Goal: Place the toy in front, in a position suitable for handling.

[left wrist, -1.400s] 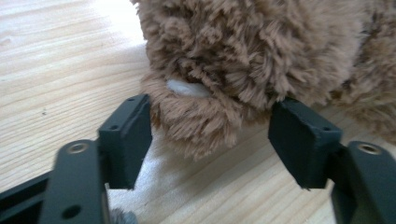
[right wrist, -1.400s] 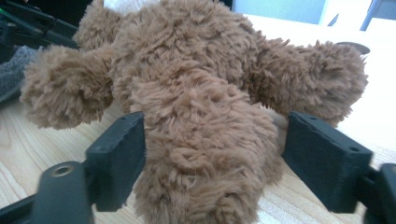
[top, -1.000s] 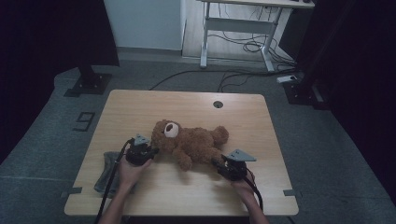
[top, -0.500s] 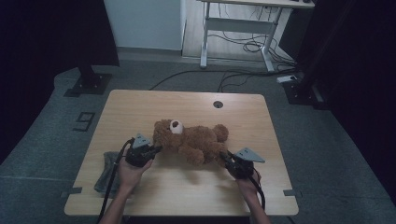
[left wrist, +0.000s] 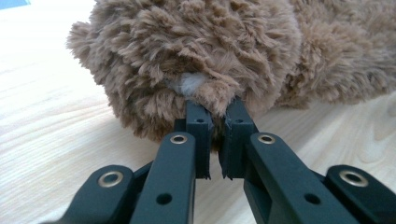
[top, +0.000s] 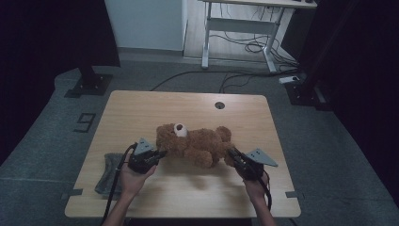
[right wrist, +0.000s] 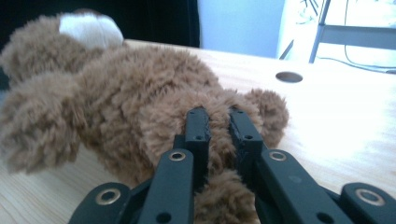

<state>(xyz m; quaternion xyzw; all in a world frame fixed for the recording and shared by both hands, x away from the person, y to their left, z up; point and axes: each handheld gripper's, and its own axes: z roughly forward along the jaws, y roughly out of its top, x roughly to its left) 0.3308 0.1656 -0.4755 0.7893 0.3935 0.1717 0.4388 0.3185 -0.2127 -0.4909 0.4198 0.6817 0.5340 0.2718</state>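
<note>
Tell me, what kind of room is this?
Probably a lab or studio for recording: a lone wooden table on grey carpet, dark curtains around it, a desk frame with loose cables behind.

Wooden table (top: 141, 113) with round cable hole (top: 219, 105); grey cloth (top: 107, 173) at its left edge; white desk (top: 240, 23) and floor cables (top: 235, 47) behind.
</note>
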